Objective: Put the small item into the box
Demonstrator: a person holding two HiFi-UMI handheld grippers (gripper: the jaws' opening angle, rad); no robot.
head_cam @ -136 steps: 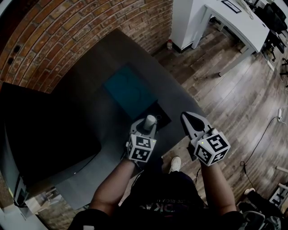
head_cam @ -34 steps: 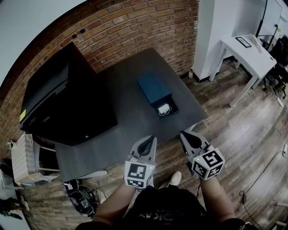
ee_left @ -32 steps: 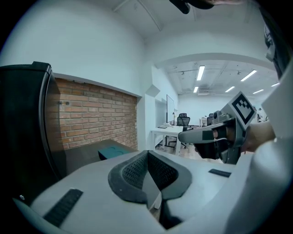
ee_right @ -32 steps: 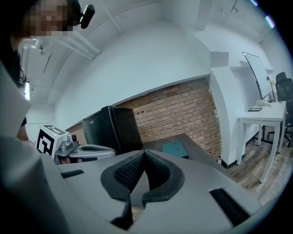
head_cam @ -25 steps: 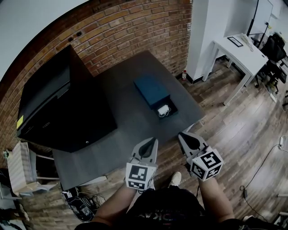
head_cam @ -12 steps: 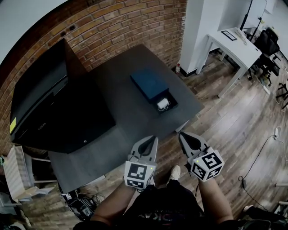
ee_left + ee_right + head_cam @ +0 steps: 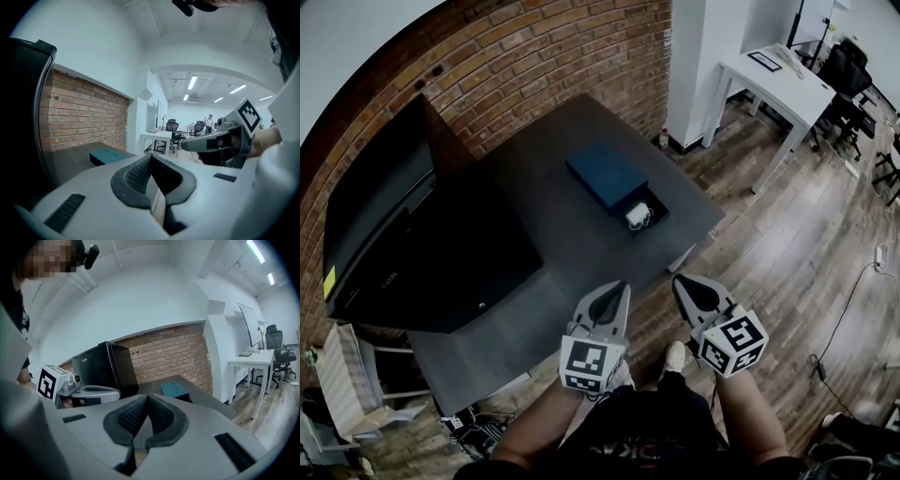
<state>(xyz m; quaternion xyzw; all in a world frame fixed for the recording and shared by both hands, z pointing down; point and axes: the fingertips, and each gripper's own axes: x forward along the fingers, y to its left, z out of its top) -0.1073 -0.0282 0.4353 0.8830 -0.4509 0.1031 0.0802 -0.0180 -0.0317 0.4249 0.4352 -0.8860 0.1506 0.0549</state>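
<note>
While a black cabinet looms along the left side of the bench, the left gripper hangs off the near edge, its fingers pressed together on nothing. Toward the bench's right edge sits the blue box, and the small white item lies inside its open dark end. Off the near right corner hangs the right gripper, fingers likewise closed tip to tip and empty.

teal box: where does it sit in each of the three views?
Head view: teal box just above centre.
Left gripper view: teal box left of centre, below mid-height.
Right gripper view: teal box just right of centre, below mid-height.
Shared landmark: the brick wall behind it.
</note>
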